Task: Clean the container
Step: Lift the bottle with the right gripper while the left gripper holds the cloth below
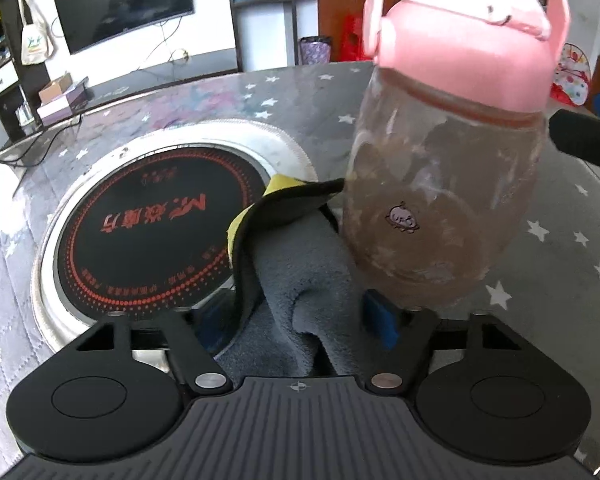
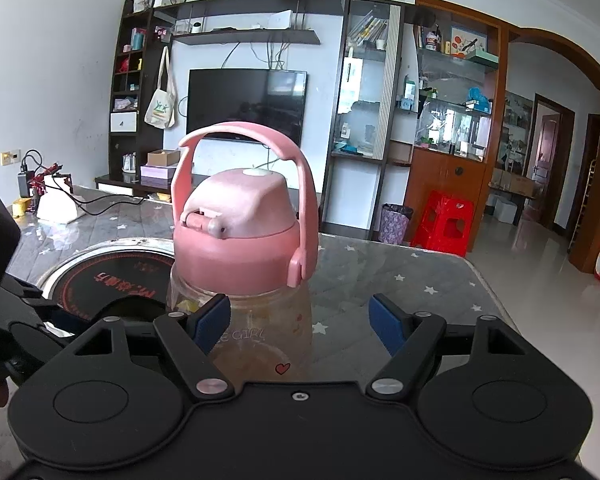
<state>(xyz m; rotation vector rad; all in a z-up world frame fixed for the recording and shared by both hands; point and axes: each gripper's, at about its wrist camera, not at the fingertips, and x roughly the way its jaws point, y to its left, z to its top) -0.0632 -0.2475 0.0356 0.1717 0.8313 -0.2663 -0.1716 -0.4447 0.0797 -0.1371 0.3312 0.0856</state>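
Clear plastic bottle with pink lid (image 2: 242,280) stands mid-table by the round black cooktop (image 1: 140,220) — light, smooth, tippy; grip the belly. Right gripper (image 2: 300,320) gapes around it; left gripper (image 1: 296,312) pinches the grey-yellow cloth (image 1: 300,264) against it.

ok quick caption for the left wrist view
Left gripper presses a grey cloth against the pink-lidded bottle above the starry table.

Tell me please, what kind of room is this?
Most likely a living room in a home. A wall-mounted television hangs between display shelves, and the star-patterned table has a built-in round cooker for meals.
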